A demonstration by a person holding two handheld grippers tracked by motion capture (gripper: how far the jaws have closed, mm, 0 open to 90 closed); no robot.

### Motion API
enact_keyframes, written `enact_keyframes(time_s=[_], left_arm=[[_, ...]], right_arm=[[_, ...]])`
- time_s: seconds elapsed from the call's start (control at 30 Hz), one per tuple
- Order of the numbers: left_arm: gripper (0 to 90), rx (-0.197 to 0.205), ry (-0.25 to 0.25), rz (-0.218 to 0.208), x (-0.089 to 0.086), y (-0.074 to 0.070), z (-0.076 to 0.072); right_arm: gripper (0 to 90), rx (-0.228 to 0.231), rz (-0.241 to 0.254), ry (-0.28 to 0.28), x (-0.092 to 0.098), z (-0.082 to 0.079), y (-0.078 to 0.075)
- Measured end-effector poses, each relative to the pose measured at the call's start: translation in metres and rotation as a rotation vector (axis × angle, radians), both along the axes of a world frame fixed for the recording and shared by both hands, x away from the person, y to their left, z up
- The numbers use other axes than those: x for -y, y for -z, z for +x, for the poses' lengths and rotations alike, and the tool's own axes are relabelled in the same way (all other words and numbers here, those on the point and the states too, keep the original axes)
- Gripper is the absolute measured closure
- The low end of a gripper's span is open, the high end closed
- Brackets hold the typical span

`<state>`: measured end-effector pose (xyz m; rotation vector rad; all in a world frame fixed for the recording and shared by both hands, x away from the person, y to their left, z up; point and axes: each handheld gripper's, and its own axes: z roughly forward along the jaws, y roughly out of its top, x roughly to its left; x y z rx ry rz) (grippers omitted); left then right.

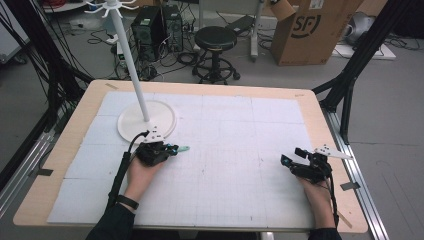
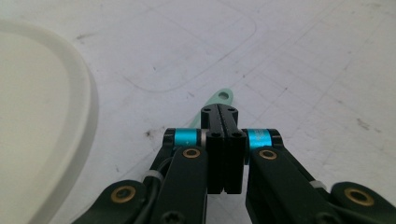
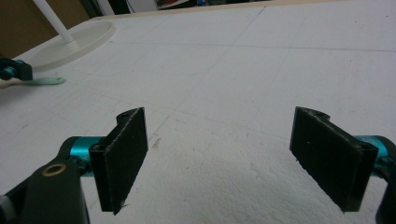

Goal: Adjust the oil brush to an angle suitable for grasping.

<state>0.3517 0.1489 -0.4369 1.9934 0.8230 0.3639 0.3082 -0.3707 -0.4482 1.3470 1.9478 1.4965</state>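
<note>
A thin mint-green strip (image 1: 183, 148) with a hole at its tip (image 2: 224, 96) sticks out from between the jaws of my left gripper (image 1: 172, 149). That gripper (image 2: 219, 113) is shut on the strip, low over the white mat and just in front of the stand's round base (image 1: 146, 121). The held part of the strip is hidden by the jaws. My right gripper (image 1: 288, 161) rests at the right side of the mat, open, its two black pads wide apart with nothing between them (image 3: 219, 156). The right gripper view also shows the green strip (image 3: 49, 81) at far left.
A white stand with a tall pole (image 1: 131, 65) rises from the round base (image 2: 42, 116) (image 3: 79, 39) at the back left of the mat. The wooden table edge (image 1: 200, 86) borders the mat. Beyond it stand a stool (image 1: 215, 39), computer cases and a cardboard box (image 1: 310, 30).
</note>
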Motion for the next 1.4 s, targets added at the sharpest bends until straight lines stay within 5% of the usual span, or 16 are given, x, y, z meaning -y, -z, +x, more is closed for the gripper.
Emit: enact_keyframes(time_s=[0.23, 0.33, 0.6, 0.8, 1.03, 1.4], left_arm=[[54.2, 0.046, 0.001, -0.112, -0.042, -0.02, -0.017], [46.9, 0.059, -0.011, -0.165, -0.072, -0.025, -0.024], [22.8, 0.129, -0.076, -0.215, -0.139, -0.024, -0.042], [17.7, 0.146, -0.106, -0.248, -0.174, -0.013, -0.049], [17.6, 0.145, -0.113, -0.238, -0.198, -0.004, -0.054], [18.6, 0.132, -0.13, -0.229, -0.201, -0.001, -0.054]], right_arm=[[18.4, 0.0, -0.003, -0.001, -0.001, 0.0, 0.0], [18.4, 0.003, -0.005, 0.0, 0.0, 0.0, 0.0], [18.4, 0.004, -0.007, 0.006, -0.001, 0.0, 0.0], [18.4, 0.004, -0.009, 0.008, -0.001, 0.0, 0.0], [18.4, 0.002, -0.002, 0.017, 0.001, 0.0, 0.0], [18.4, -0.005, 0.003, 0.017, 0.0, 0.0, 0.0]])
